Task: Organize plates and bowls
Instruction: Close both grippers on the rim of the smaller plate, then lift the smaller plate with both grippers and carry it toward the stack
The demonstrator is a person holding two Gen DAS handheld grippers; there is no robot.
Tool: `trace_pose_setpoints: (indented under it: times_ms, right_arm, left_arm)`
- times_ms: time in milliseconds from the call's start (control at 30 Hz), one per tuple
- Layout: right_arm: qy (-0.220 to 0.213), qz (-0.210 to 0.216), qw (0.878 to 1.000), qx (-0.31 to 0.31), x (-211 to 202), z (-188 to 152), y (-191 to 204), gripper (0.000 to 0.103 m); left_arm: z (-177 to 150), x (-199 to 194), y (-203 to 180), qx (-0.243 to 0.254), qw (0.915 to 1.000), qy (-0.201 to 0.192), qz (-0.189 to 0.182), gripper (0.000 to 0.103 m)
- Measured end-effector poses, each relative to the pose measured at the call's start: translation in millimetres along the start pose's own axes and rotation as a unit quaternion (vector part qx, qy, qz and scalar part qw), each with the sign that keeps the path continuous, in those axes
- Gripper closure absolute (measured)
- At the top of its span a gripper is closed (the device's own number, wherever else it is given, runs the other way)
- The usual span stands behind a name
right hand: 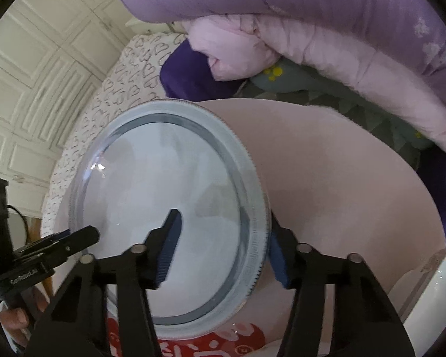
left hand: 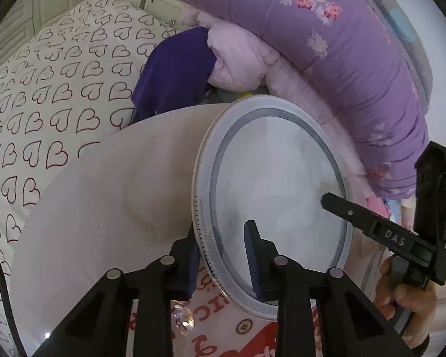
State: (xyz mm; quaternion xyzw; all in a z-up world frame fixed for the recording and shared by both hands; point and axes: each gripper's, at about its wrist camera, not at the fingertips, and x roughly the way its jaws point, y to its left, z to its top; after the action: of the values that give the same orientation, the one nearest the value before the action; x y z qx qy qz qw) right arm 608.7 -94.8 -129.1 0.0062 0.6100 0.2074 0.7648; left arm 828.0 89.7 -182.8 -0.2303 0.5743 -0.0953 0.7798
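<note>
Blue-rimmed plate point(left hand: 276, 196) flat on pale round tabletop point(left hand: 104, 208), near bedding. Left gripper point(left hand: 223, 255) pinching one rim edge, right gripper point(right hand: 223, 255) straddling opposite rim, grip unclear; two-sided hold probably for level lift.

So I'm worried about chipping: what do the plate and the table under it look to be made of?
Plate: probably glazed ceramic, though glass can't be ruled out; it is glossy pale blue-white with a sharp glint, a printed grey ring and a patterned rim. Table: a smooth, matte, pinkish-beige top, likely laminate or painted board; no grain shows, so this is uncertain.
</note>
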Motion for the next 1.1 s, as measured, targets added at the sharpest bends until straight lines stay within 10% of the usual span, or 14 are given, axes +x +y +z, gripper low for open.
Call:
trace_pose_setpoints:
  times_ms: [67,1100]
  right_arm:
    - [-0.003,-0.009,1.000,0.001,-1,-1,-3,0.074]
    - [-0.045,0.015,0.998,-0.037,-32,-39,42,0.082]
  left_arm:
    - [0,0,1,-0.005,1.0000,-0.005,0.006,0.090]
    - [-44,-76,18,-0.011,0.9981,-0.051,0.031,0.089]
